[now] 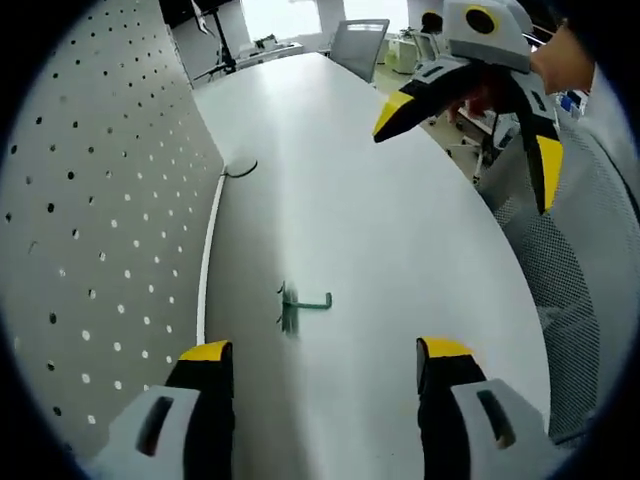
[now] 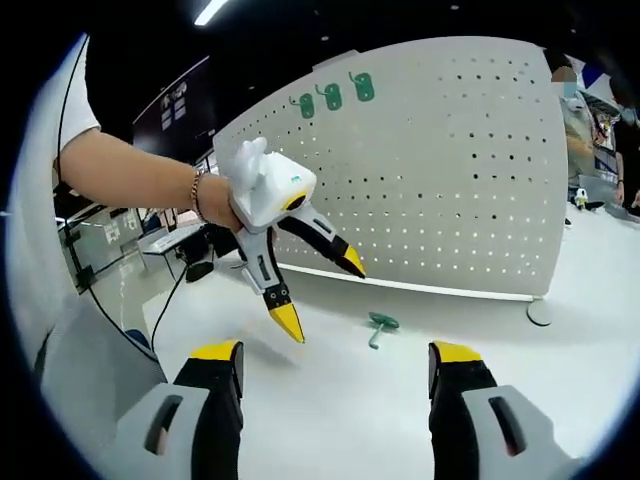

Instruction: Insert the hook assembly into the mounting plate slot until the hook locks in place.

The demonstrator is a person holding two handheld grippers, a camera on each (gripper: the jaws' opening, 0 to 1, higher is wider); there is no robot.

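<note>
Hook assembly (image 1: 300, 303) lies flat on the white table (image 1: 400, 230), green, a small base plate with a thin bent arm running off it; in the right gripper view it sits on the table (image 2: 450, 380) near the foot of the pegboard (image 2: 450, 170). Nothing touches it. It lies ahead of my left gripper (image 1: 325, 375), between the lines of its two jaws but well short of them.

I judge it light and stiff, probably moulded plastic or coated metal, and small enough to skid on the smooth tabletop if I nudge it sideways. The base plate looks the better place to pinch, across its flat faces, leaving the locking end free for the slot; the thin arm would likely twist in my grip. I cannot make out the tabs on its back.

Both my pairs of jaws stand spread and hold nothing. My left gripper (image 2: 318, 290) shows in the right gripper view with its yellow tips apart, pointing down over the table, just to one side of the hook. My right gripper (image 1: 470, 130) hangs above the far side of the table in the left gripper view, tips parted; in its own view its jaws (image 2: 335, 375) rise wide apart.

The pegboard (image 1: 90, 230) stands upright along the table edge on a white base rail (image 1: 208, 250). Three green pieces (image 2: 332, 97) already hang near its top. I can read no writing or brand anywhere; the dark wall panel (image 2: 175, 100) behind carries marks too small to tell.
</note>
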